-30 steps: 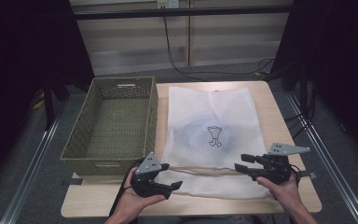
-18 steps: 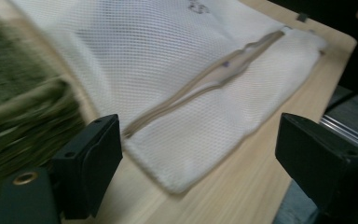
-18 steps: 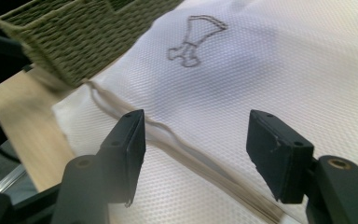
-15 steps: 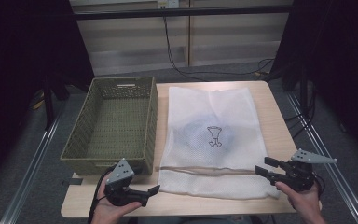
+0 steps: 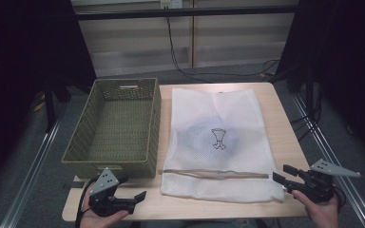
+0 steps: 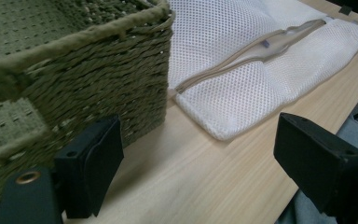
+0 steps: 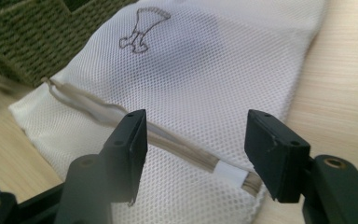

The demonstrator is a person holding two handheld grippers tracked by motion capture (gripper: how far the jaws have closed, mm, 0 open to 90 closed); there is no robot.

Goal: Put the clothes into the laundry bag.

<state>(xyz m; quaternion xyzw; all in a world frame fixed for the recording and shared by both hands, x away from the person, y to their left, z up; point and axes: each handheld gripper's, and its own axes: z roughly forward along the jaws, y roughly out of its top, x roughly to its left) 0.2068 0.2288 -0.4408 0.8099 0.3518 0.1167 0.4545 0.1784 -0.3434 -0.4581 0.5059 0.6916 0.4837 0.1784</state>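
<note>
Currently, status by component:
Left gripper (image 5: pixel 132 198): fingers wide apart, just closing slightly, nothing between them; near worktop (image 5: pixel 275 102) front edge, beside wicker basket (image 5: pixel 111 126).
Right gripper (image 5: pixel 282 175): fingers spread wide, just closing slightly, holding nothing; at the bag's near right corner.
Mesh laundry bag (image 5: pixel 218 142): flat on worktop, right of basket, zipper (image 7: pixel 186 149) across near end.

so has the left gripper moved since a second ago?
Yes. In the high view the left gripper has slid left and toward the table's near edge, off the mesh bag, and now sits open below the basket's near wall.
</note>
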